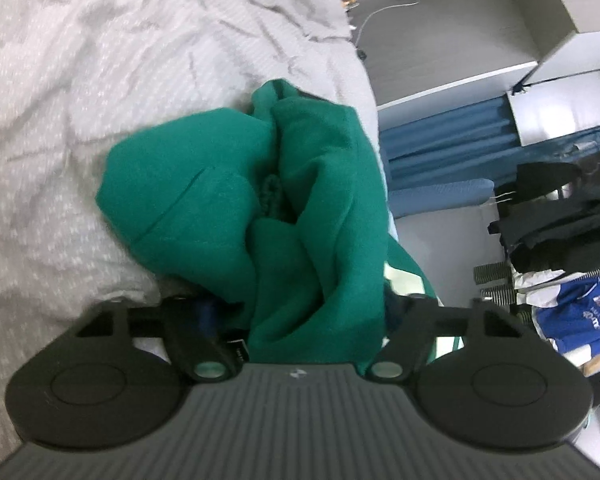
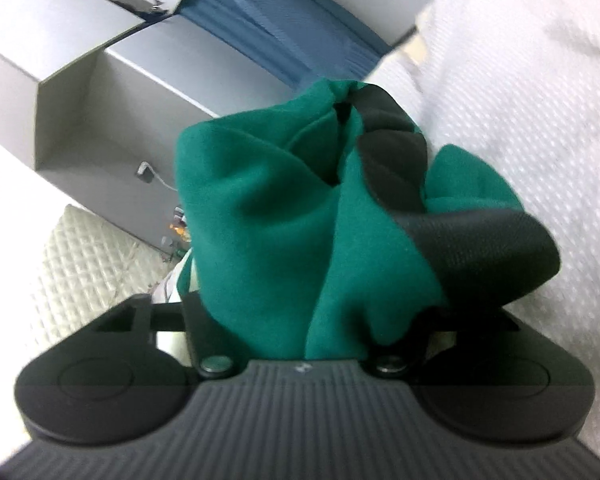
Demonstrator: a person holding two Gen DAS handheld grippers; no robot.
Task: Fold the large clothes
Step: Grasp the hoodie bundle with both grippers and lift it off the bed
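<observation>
While rumpled all over, fills much of both views: white bed. Lies on it near the edge, crumpled in a heap: green garment, one part raised off the bed and running up into both tools, with black cloth against the green in the right wrist view. Stands partly open around a thick bunch of that green cloth: left tool; fingertips hidden, so cannot tell whether the pads press. Stands partly open too, cloth packed across the whole gap and pinched there: right tool.
</observation>
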